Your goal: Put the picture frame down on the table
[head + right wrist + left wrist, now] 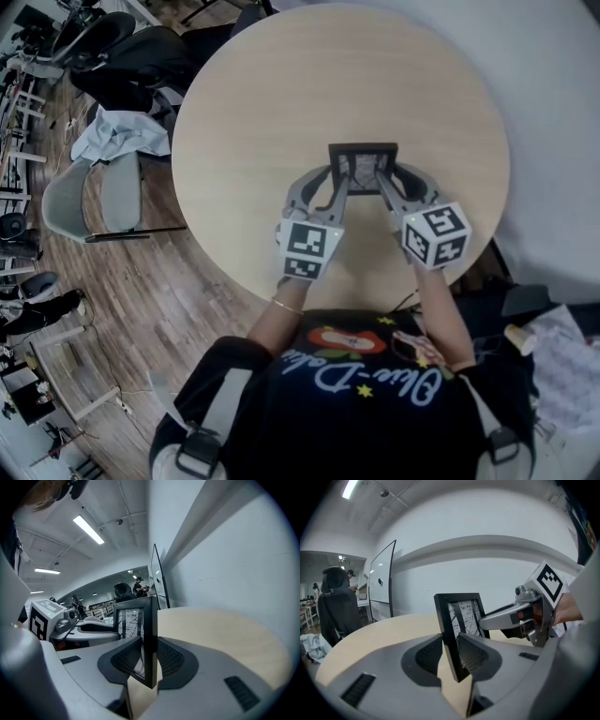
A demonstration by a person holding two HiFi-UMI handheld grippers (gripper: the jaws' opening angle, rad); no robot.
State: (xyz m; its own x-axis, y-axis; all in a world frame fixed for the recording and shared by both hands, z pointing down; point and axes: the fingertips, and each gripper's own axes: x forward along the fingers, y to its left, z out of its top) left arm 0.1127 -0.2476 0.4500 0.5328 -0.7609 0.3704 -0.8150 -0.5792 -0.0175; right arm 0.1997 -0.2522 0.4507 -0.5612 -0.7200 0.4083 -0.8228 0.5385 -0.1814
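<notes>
The right hand-held gripper clamps the upright picture frame's edge above the table.

I see round surface, pale wood-grain top, matte. Only picture frame stands over it, upright, right of centre; can't tell if lower edge touches surface.

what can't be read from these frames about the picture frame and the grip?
- Picture frame bottom edge against the table: contact unclear. The bodies of the left gripper and right gripper cover it in every view.
- The print: too small and warped in both gripper views.
- Any rear stand: no view shows the back.
</notes>
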